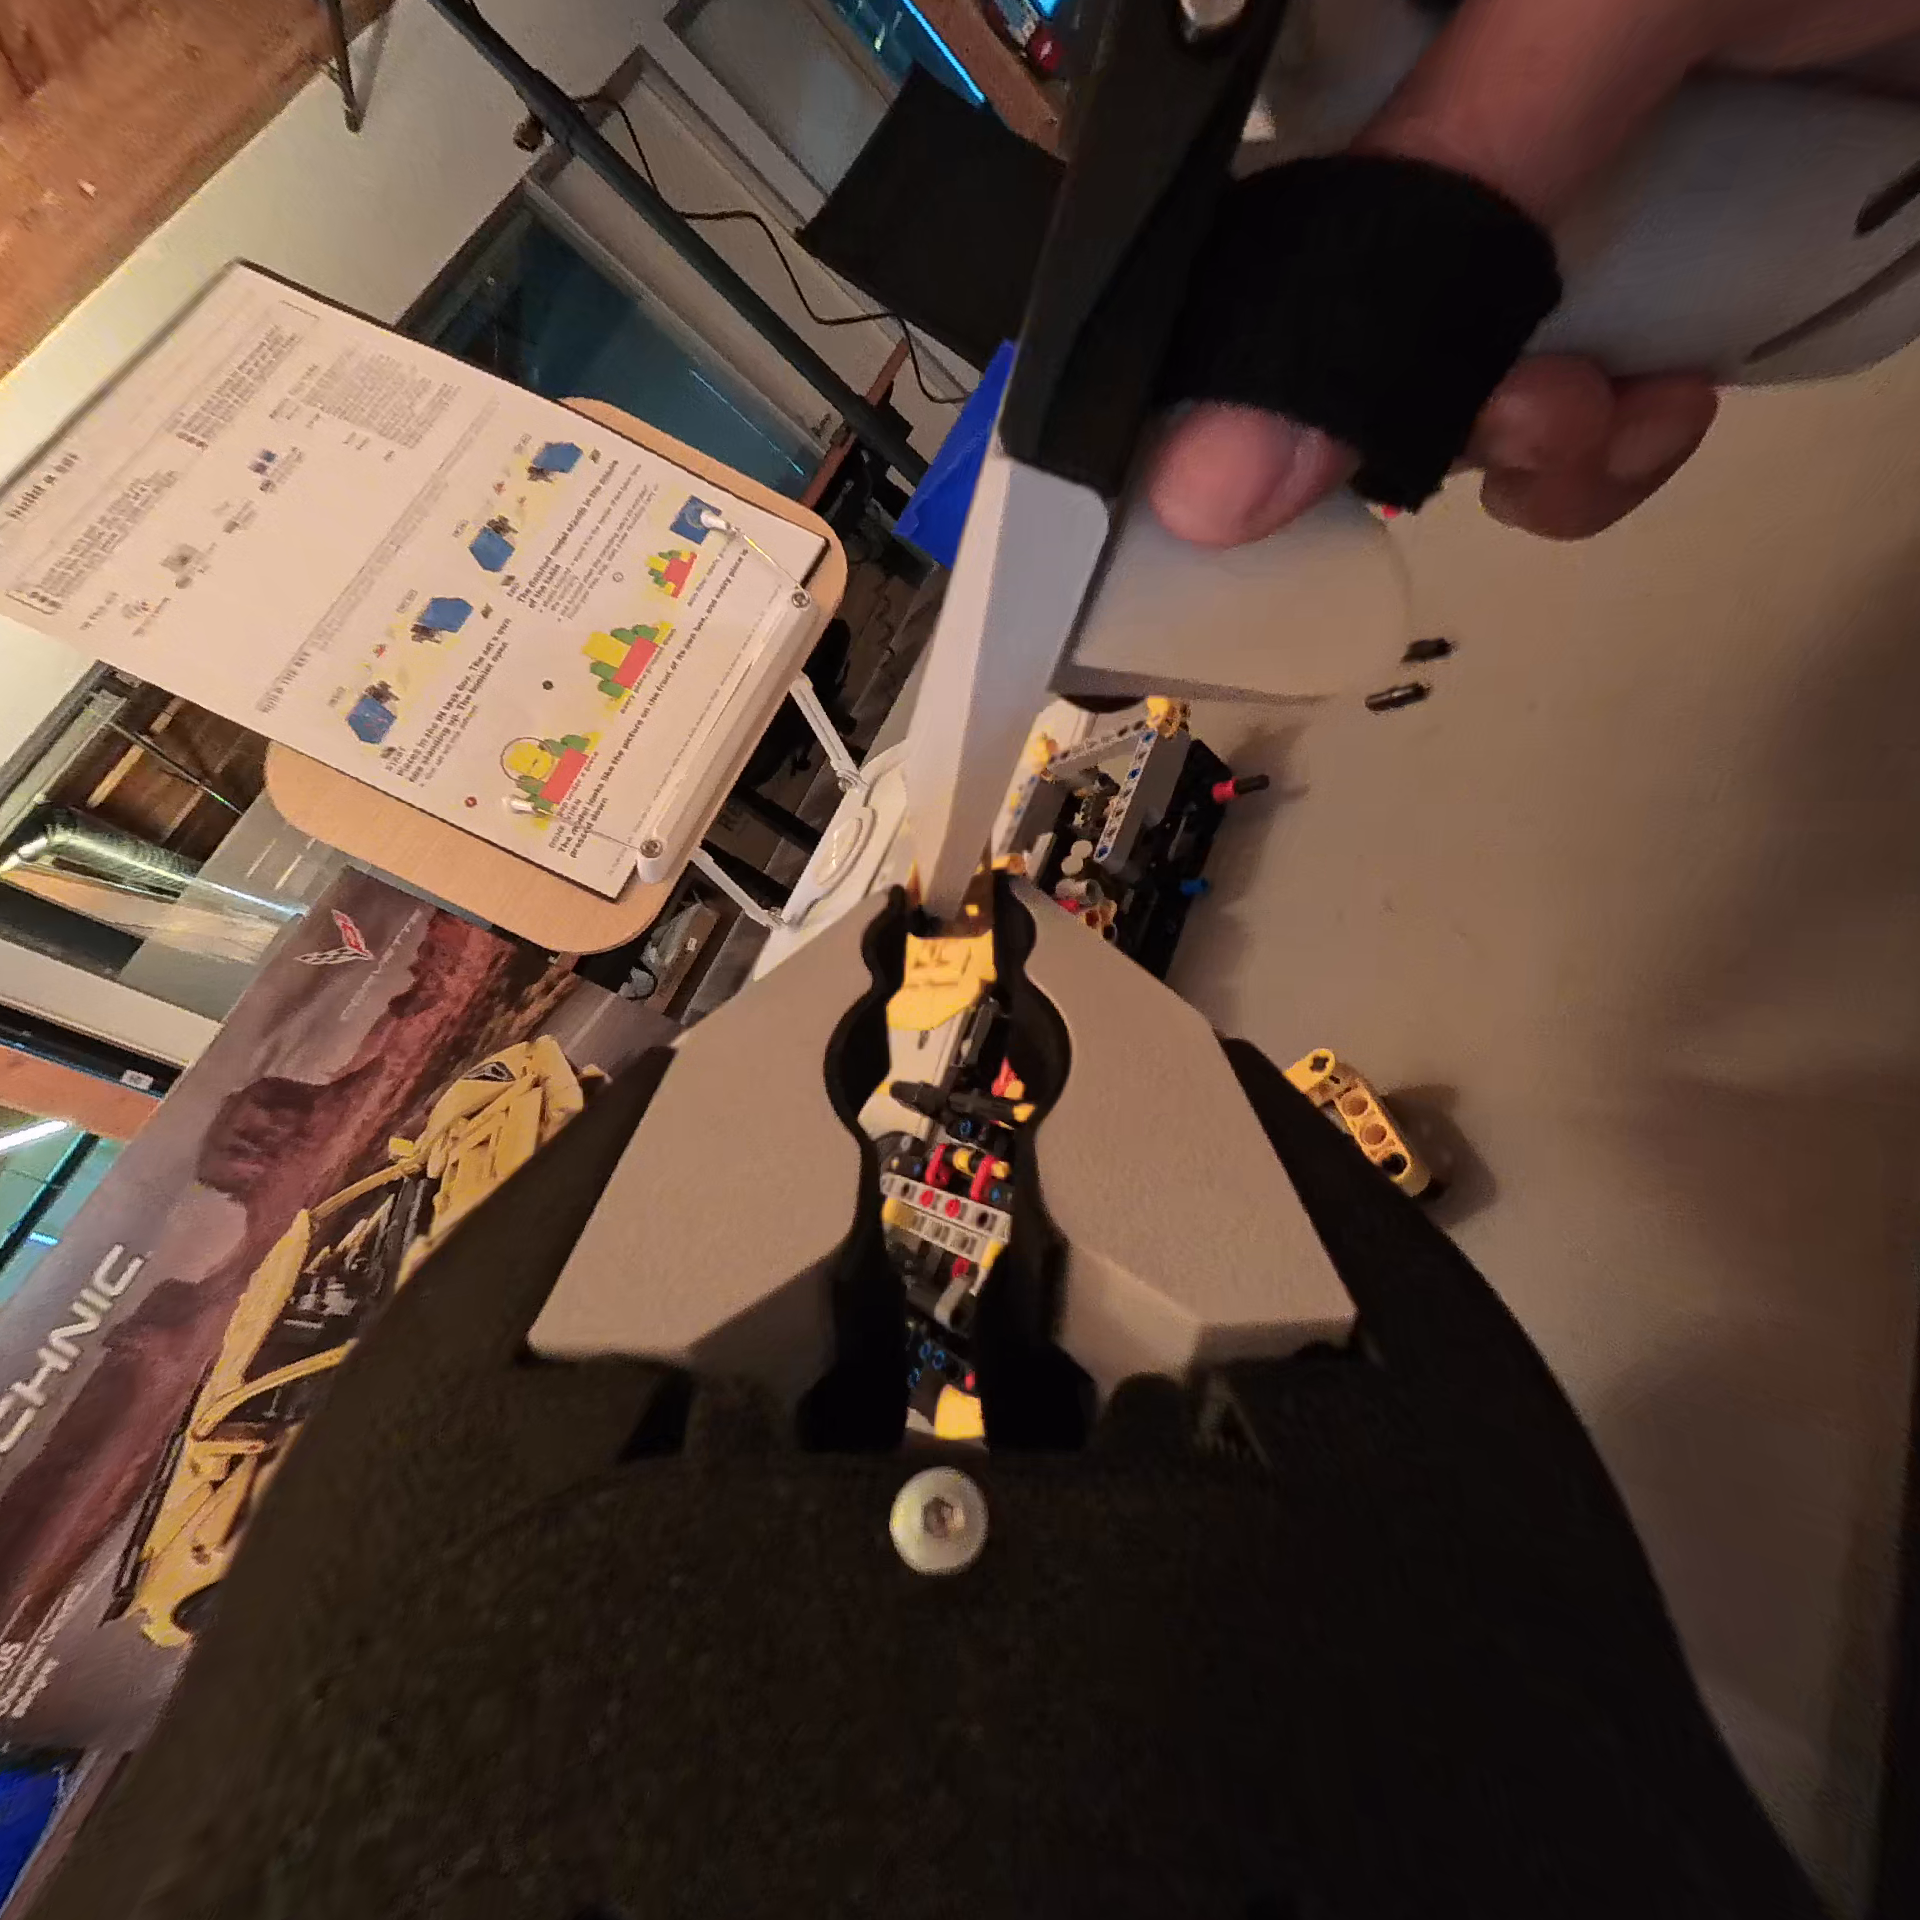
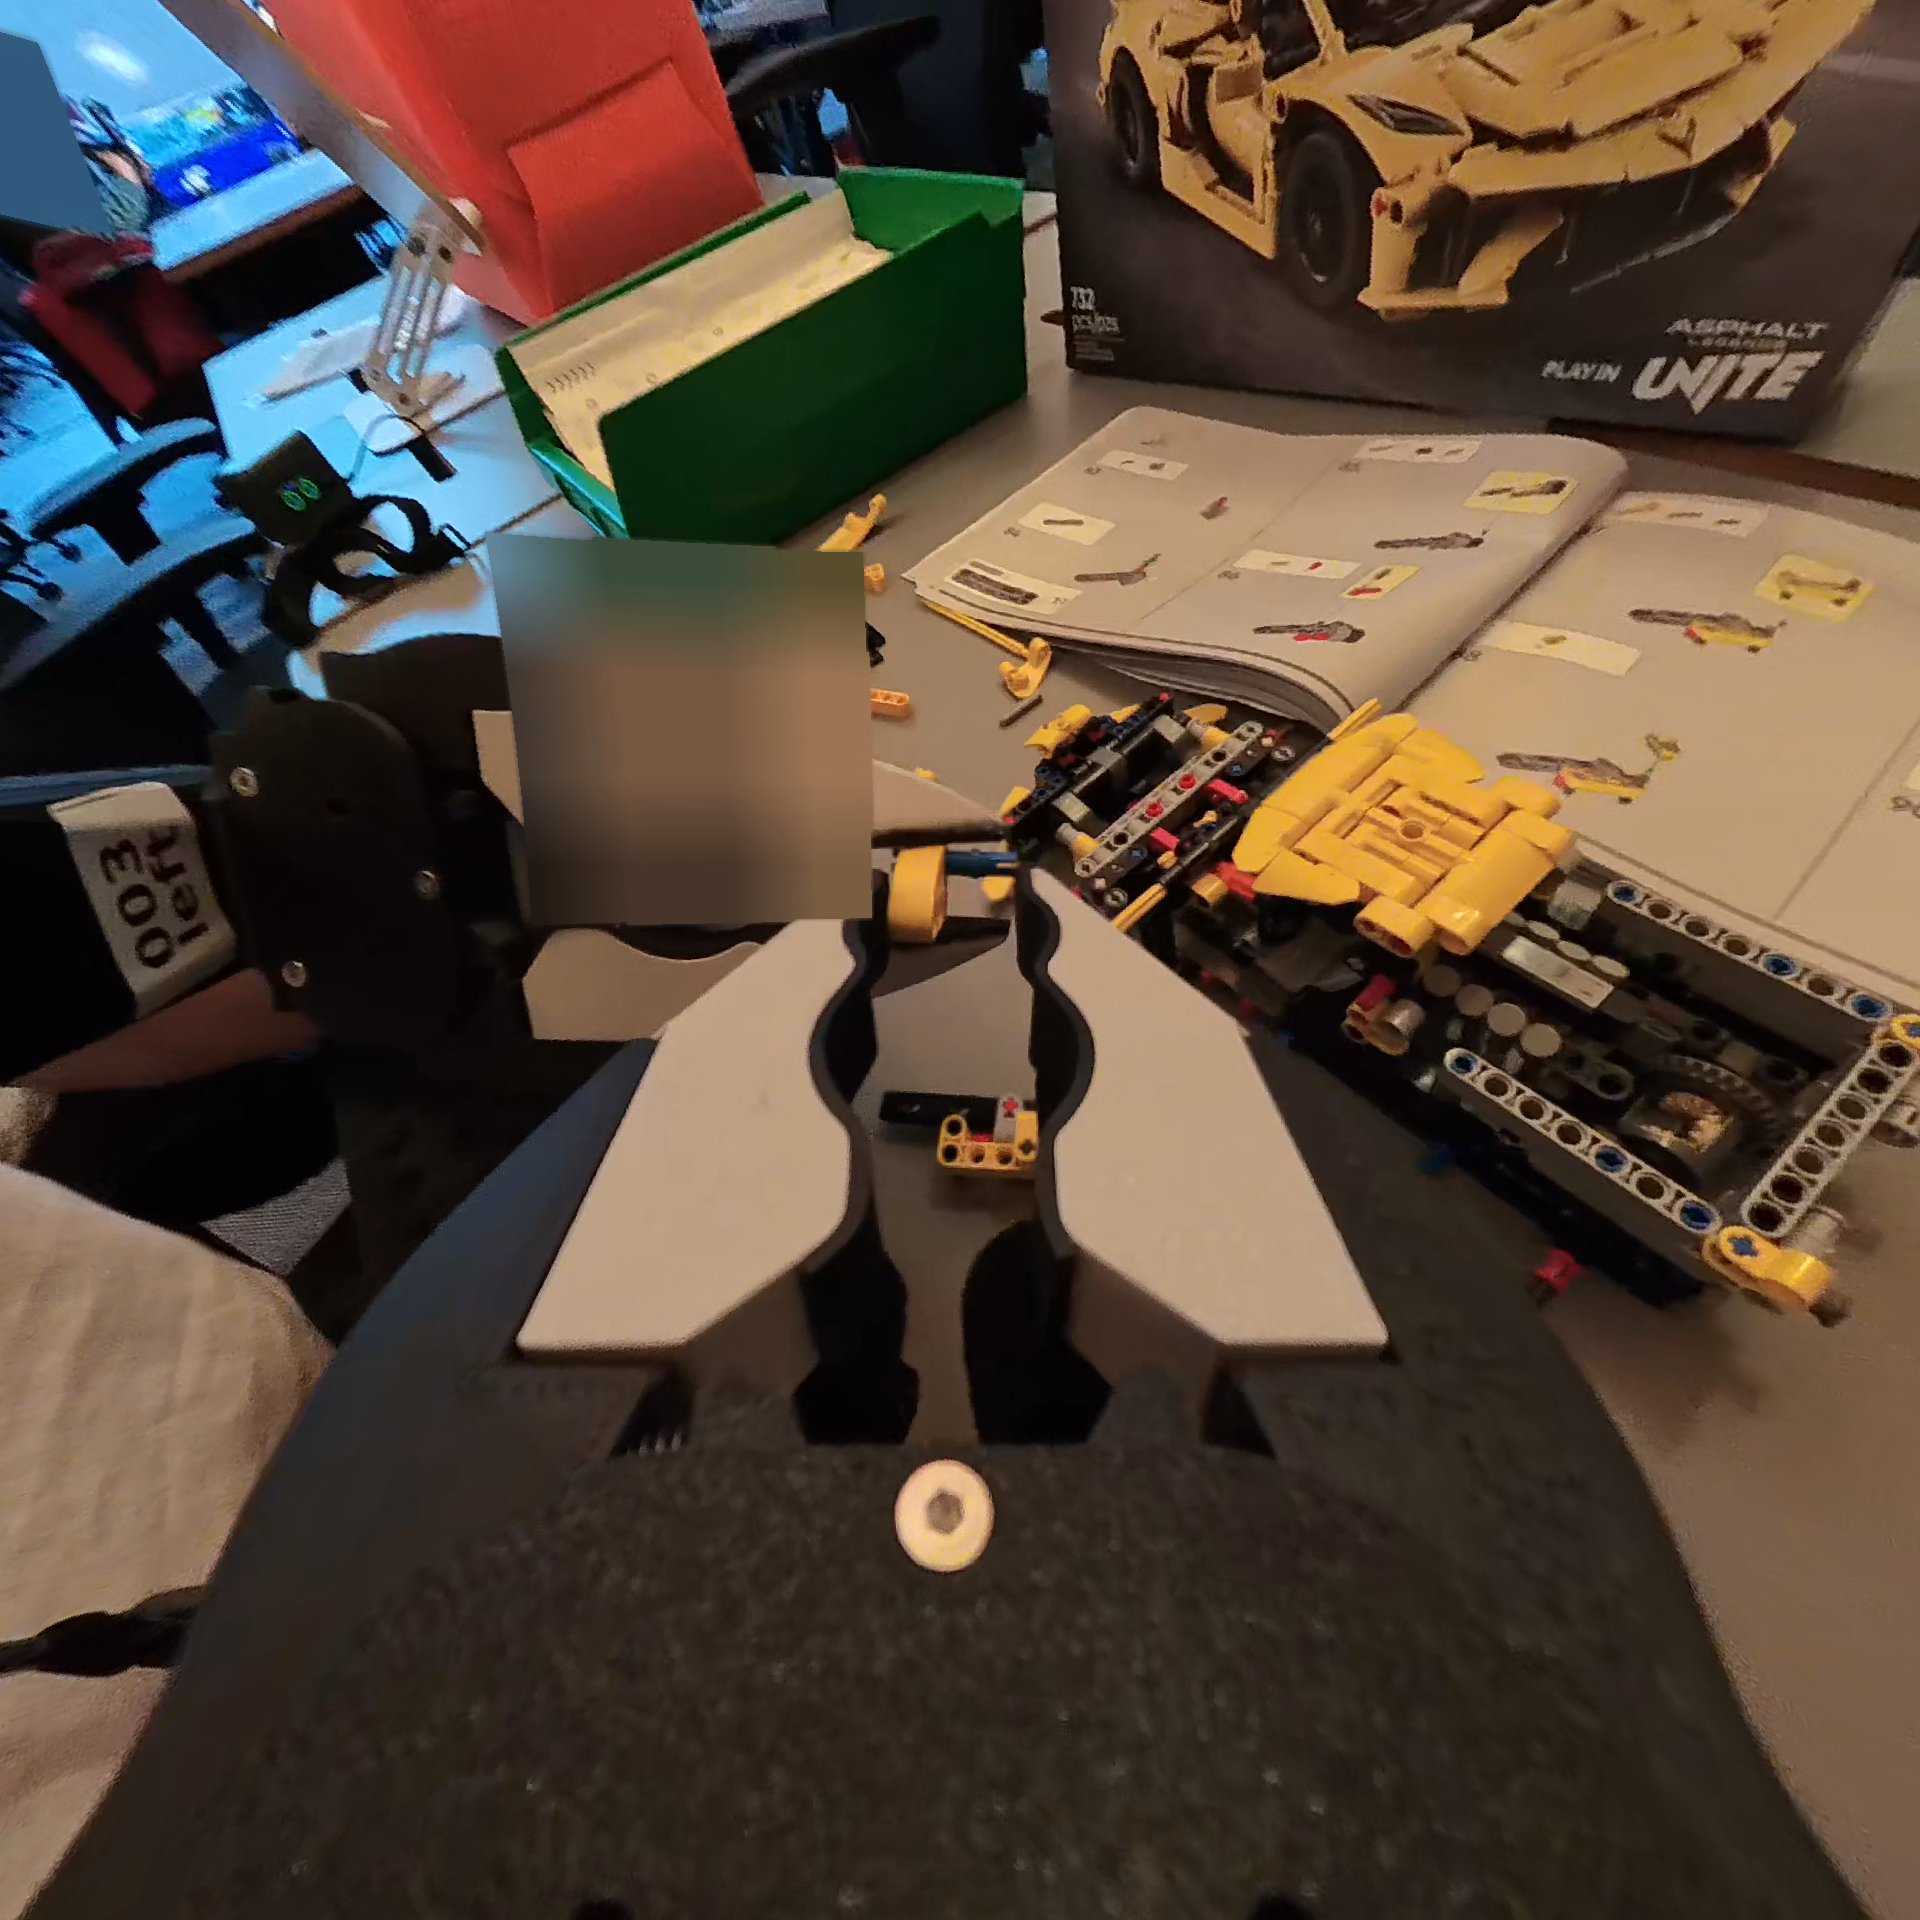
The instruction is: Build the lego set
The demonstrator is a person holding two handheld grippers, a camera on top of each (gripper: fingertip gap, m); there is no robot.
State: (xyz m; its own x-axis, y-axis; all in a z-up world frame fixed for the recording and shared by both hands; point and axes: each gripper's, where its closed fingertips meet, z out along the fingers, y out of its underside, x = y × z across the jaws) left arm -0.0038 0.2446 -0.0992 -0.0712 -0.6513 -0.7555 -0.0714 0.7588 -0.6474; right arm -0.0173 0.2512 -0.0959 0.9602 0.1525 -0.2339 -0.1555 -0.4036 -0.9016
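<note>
Right wrist view, nearest first. My right tool (image 2: 945,909) is spread, with nothing between its fingers. Seen through the gap, a small yellow piece (image 2: 987,1138) and a black piece (image 2: 925,1107) lie touching on the grey table (image 2: 1766,1455). Just beyond the fingertips is a yellow round piece (image 2: 914,878) with a blue pin. My left tool (image 1: 951,904) reaches it from the left side, partly behind a blurred patch.

Left wrist view. The left tool's fingers stand narrowly apart, and something yellow shows in the gap near the tips. I cannot tell whether they pinch it. One long grey finger of the right tool meets these tips, and a hand (image 1: 1403,447) grips that tool's handle. A loose yellow beam (image 1: 1361,1122) lies on the table nearby.

The task's thing, the lego car model (image 2: 1403,831), lies on the table right of the right tool. It has a yellow hood section over a black and grey frame, and its near end overlaps the open instruction booklet (image 2: 1299,540).

Farther back, a green bin (image 2: 810,416) holds white bags, with more small yellow pieces scattered in front of it. The set box (image 2: 1455,208) stands toward the table's far edge. A stand carrying a printed sheet (image 1: 416,582) rises beyond the table.
</note>
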